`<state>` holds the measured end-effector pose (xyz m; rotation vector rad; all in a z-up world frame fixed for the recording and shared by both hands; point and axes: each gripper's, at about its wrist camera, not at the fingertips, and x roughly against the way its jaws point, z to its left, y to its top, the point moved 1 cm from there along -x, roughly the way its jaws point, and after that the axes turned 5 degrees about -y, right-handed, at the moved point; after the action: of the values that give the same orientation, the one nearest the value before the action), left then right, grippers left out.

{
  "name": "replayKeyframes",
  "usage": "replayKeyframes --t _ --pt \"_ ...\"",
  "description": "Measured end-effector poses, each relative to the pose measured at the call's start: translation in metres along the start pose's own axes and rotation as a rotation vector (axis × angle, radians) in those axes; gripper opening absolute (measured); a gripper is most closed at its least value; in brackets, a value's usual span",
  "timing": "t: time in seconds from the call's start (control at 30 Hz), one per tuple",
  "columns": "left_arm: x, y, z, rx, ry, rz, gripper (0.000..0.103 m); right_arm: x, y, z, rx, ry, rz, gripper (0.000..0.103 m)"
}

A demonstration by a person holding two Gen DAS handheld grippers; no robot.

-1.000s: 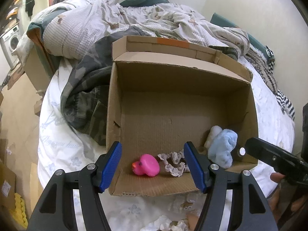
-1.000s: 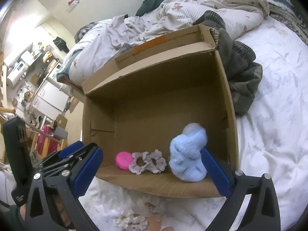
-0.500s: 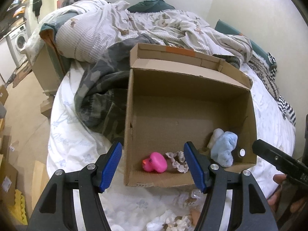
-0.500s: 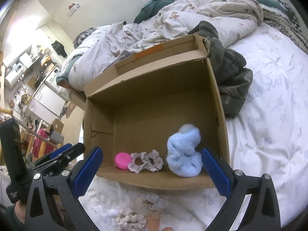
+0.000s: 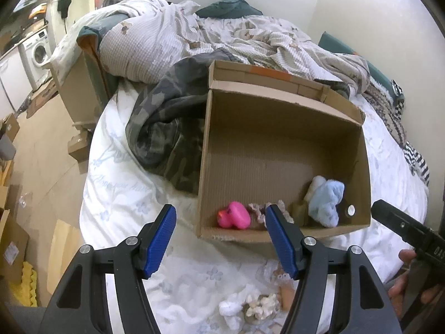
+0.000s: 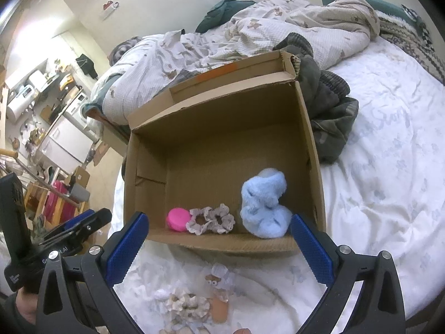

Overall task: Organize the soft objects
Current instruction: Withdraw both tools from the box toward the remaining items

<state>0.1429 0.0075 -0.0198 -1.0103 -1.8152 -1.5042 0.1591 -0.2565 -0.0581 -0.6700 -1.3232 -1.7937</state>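
Resting on white floral bedsheet [image 6: 389,194]: open brown cardboard box [image 6: 311,150] containing, along its near wall, pink rubber duck [image 5: 233,215], frilly beige scrunchie [image 6: 210,220], fluffy light-blue plush [image 6: 264,208]. Left gripper [image 5: 219,239] and right gripper [image 6: 219,245]: fingers spread wide, empty, before box.

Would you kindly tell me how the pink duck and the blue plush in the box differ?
The pink duck is smooth, glossy and small; the blue plush is fluffy, matte and clearly bigger. The duck sits left of the scrunchie, the plush right. Both rest against the cardboard box's near wall.
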Motion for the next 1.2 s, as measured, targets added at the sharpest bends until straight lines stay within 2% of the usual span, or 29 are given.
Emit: replayKeyframes --t 0.63,1.2 --pt "0.014 -0.035 0.002 0.037 -0.001 0.019 0.064 0.007 -0.035 0.009 0.027 -0.022 0.055 0.103" --pt "0.012 -0.071 -0.004 -0.016 0.014 0.086 0.064 -0.003 -0.062 0.007 0.01 -0.013 0.161 0.103"
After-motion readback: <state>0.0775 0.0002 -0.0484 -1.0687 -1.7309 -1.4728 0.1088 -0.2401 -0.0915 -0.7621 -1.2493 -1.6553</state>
